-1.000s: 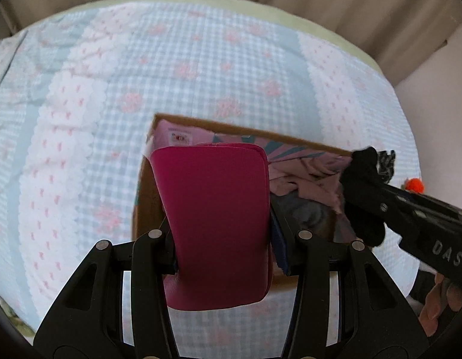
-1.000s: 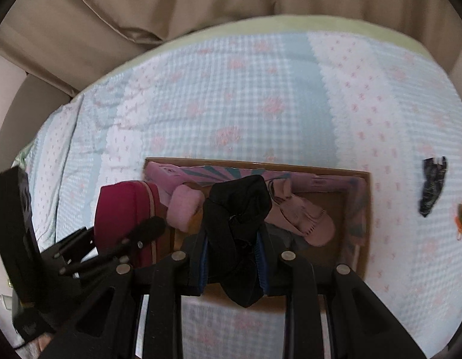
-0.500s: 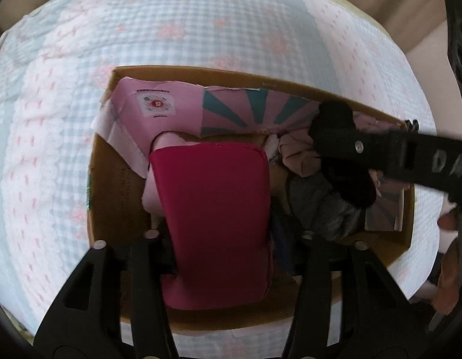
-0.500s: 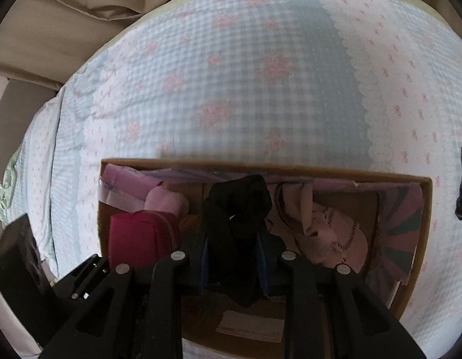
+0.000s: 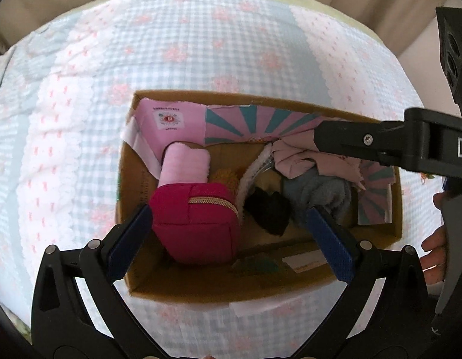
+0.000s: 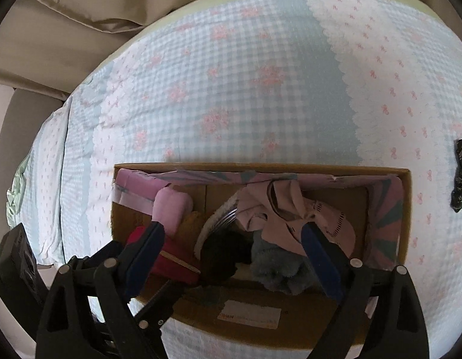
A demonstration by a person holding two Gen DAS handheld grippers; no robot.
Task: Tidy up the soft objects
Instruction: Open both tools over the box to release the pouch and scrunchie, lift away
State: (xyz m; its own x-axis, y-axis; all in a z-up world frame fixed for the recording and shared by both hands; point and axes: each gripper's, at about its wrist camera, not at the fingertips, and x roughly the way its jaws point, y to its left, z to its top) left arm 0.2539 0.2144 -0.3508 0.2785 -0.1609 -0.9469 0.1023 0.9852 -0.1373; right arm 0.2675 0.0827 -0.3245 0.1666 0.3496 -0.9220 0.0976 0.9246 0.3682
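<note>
An open cardboard box [image 5: 132,185] [image 6: 407,209] lies on the bed. In it are a magenta zip pouch [image 5: 198,224] [image 6: 168,254], a pale pink roll [image 5: 184,164] [image 6: 171,209], a black soft item [image 5: 268,209] [image 6: 225,257], a grey-blue plush [image 5: 317,191] [image 6: 275,269] and pink cloth [image 5: 296,161] [image 6: 290,209]. My left gripper [image 5: 228,239] is open just above the box, its jaws either side of the pouch and black item. My right gripper [image 6: 231,260] is open above the box's near side, empty.
The bed has a blue and white checked cover [image 5: 201,45] [image 6: 245,89]. A black patterned cloth [image 6: 461,173] lies on the cover right of the box. Beige curtain [image 6: 81,15] hangs behind the bed. The right gripper's arm [image 5: 395,146] crosses over the box's right end.
Both grippers have opened. The magenta pouch has dropped from the left one and the black item from the right one; both now lie in the box.
</note>
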